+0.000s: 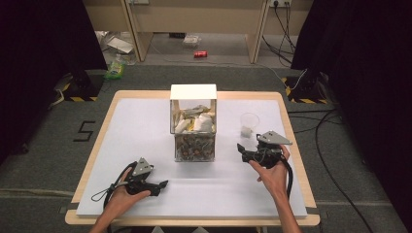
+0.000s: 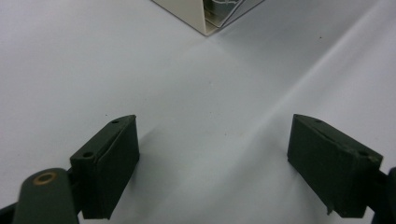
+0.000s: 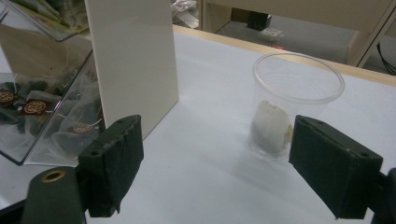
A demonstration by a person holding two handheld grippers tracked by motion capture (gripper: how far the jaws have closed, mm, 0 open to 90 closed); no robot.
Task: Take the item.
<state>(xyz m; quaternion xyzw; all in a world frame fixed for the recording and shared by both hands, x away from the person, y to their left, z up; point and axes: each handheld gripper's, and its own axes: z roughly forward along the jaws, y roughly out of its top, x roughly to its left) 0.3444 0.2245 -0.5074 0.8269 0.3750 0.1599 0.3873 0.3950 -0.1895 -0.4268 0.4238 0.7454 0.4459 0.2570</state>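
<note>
Cup point(image 3: 298, 100) stands just ahead of open right gripper point(image 3: 217, 170).

One clear cup point(image 1: 249, 123), one tea bag point(image 3: 271, 128) inside; one two-tier box point(image 1: 193, 121), many bags; two grippers.

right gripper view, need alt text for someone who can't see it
A clear plastic cup with a white tea bag inside stands on the white table, seen between the right gripper's two open black jaws. To the left stands a two-tier dispenser box with clear walls, holding more tea bags.
</note>
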